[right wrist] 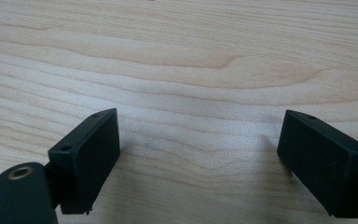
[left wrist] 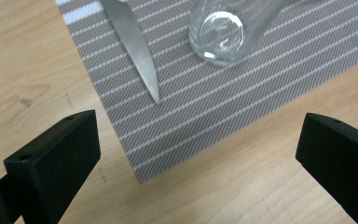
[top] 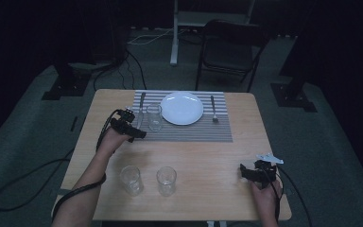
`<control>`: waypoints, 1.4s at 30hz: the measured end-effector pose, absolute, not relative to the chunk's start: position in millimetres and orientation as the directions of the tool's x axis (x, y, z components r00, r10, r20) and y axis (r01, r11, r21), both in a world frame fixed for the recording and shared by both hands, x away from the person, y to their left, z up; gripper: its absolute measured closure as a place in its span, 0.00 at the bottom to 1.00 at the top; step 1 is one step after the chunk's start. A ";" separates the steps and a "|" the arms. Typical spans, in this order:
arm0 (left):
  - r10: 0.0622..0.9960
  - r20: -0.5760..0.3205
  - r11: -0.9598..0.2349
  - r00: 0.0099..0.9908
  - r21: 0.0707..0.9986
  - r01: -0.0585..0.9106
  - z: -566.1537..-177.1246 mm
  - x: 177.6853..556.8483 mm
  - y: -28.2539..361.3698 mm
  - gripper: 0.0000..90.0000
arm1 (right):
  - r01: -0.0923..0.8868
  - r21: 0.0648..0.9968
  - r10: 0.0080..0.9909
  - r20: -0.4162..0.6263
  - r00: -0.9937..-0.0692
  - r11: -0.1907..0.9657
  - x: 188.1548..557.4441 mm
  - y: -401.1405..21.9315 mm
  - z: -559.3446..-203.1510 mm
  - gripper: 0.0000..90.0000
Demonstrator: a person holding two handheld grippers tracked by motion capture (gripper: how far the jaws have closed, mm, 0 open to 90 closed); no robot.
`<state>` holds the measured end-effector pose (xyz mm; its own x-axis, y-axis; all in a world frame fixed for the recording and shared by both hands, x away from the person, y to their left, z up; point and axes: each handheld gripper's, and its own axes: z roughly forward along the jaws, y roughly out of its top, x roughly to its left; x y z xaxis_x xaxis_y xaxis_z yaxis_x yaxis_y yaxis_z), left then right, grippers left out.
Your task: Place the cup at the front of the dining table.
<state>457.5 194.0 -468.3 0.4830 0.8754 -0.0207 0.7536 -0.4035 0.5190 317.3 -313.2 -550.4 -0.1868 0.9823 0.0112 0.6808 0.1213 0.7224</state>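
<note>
The light wooden square table (top: pixel 208 156) carries a grey striped rectangular placemat (top: pixel 189 130) at its far side. On the placemat a round white plate (top: pixel 182 108) lies in the middle, with a silver metal fork (top: pixel 213 109) on its right and a silver metal knife (left wrist: pixel 137 44) on its left. A clear drinking glass (top: pixel 154 117) stands upright on the placemat between knife and plate. Two more clear glasses (top: pixel 131 179) stand near the front edge. The left gripper (top: pixel 133 126) is just beside the placemat glass, jaws wide apart and empty. The right gripper (top: pixel 251 173) rests low over bare wood, jaws also spread, holding nothing.
</note>
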 end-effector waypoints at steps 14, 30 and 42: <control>0.931 -0.037 -0.259 0.363 0.633 0.729 -475.3 421.8 241.2 0.00 | 0.680 0.723 0.982 0.011 -0.187 0.122 317.4 -313.2 -550.4 0.14; 0.927 -0.037 -0.271 0.374 0.623 0.734 -494.6 382.6 263.2 0.00 | 0.680 0.723 0.982 0.011 -0.187 0.122 317.4 -313.2 -550.4 0.14; 0.957 -0.014 -0.208 0.290 0.666 0.716 -502.1 354.1 283.3 0.00 | 0.681 0.722 0.982 0.012 -0.186 0.121 317.4 -313.1 -550.4 0.14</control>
